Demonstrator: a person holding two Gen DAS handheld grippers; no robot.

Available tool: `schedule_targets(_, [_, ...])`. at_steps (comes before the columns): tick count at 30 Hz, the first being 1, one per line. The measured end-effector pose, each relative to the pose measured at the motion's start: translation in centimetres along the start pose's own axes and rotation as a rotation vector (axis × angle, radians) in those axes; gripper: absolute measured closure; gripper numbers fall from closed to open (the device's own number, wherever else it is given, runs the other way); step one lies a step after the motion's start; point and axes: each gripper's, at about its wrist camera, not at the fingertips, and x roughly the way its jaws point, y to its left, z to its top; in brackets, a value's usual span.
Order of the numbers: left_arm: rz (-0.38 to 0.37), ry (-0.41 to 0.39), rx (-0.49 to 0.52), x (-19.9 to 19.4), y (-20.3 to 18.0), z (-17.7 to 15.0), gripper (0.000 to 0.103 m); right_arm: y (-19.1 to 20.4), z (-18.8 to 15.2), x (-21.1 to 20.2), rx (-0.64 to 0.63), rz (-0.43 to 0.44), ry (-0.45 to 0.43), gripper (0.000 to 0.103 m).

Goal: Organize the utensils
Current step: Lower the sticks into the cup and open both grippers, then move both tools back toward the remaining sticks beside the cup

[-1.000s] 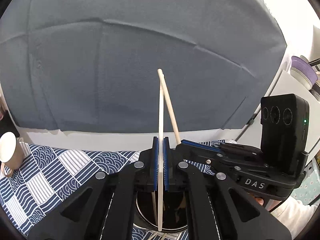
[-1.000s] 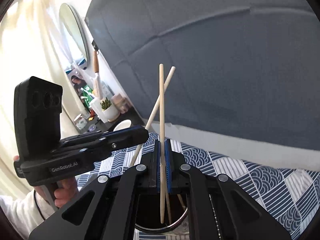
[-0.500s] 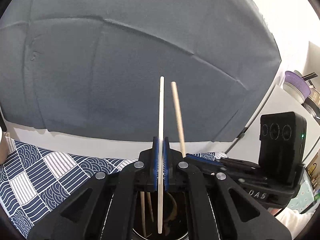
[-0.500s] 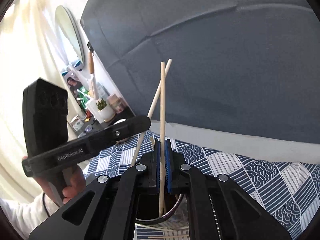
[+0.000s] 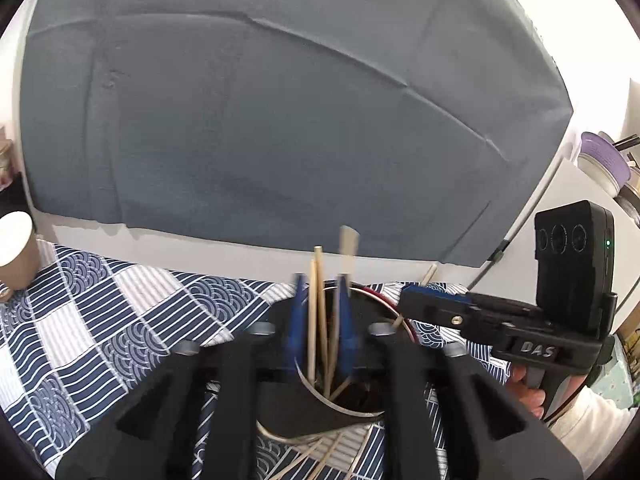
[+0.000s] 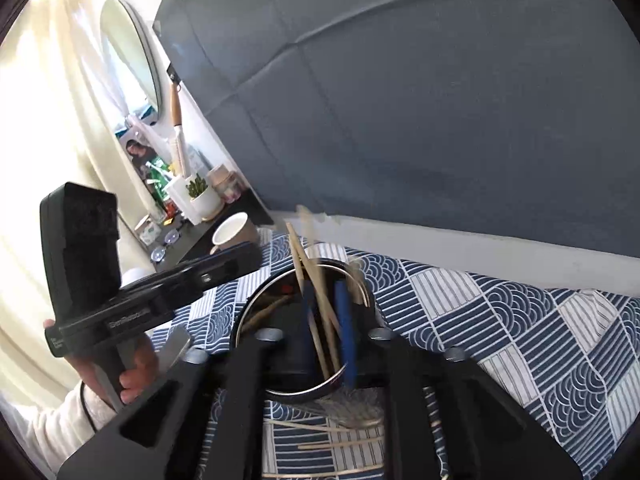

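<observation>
Both hand-held grippers (image 5: 320, 312) (image 6: 326, 312) have just been opening, chopsticks loose between the pads. The thin pale wooden chopsticks (image 5: 318, 304) are light, stiff, slippery; grip mid-shaft.

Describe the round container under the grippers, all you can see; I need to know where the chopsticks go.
The container is a round, dark-walled cup with a shiny metal rim and a reddish edge, standing upright on the blue-and-white patterned cloth. Several pale wooden chopsticks stand tilted inside, leaning on its rim. Both grippers sit just above its mouth, jaws apart. More chopsticks lie loose on the cloth on its near side.
</observation>
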Motion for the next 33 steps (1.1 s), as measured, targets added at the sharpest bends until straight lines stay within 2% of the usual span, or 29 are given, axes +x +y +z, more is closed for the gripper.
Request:
schedule_targets(2, [0.014,-0.007,-0.001,-0.7,0.3,-0.1,0.073,0.3,0.0,-0.6,0.002,0.009,-0.01,0.059])
schedule_targets(6, [0.052,-0.004,-0.006,-1.7,0.6,-0.4,0.053,1.2,0.0,-1.6,-0.02,-0.017,-0.018,0.043])
schedule_targets(8, [0.058,-0.005,-0.015,-2.3,0.8,-0.7,0.037,1.5,0.0,-2.1,-0.028,-0.031,-0.025,0.038])
schedule_targets(10, [0.072,-0.007,-0.013,-2.9,0.8,-0.9,0.033,1.7,-0.1,-2.8,-0.03,-0.035,-0.029,0.037])
schedule_targets(12, [0.082,-0.004,-0.013,-3.4,0.7,-1.1,0.024,1.9,0.0,-3.6,-0.031,-0.04,-0.036,0.035])
schedule_targets(14, [0.092,-0.001,-0.009,-3.9,0.6,-1.3,0.023,2.1,0.0,-4.3,-0.037,-0.053,-0.04,0.033])
schedule_targets(18, [0.119,-0.008,-0.011,-5.0,0.2,-1.8,0.009,2.4,-0.1,-6.3,-0.043,-0.081,-0.058,0.026])
schedule_targets(21, [0.14,-0.014,-0.022,-5.9,0.0,-2.3,0.006,2.4,-0.3,-7.7,-0.046,-0.107,-0.068,0.018])
schedule_targets(29, [0.178,0.022,-0.031,-7.3,-0.5,-4.0,0.006,2.1,-1.8,-10.0,-0.045,-0.16,-0.037,0.015])
schedule_targets(33, [0.199,0.054,-0.033,-7.7,-0.9,-5.7,0.006,2.0,-3.1,-10.6,-0.043,-0.158,-0.01,0.014])
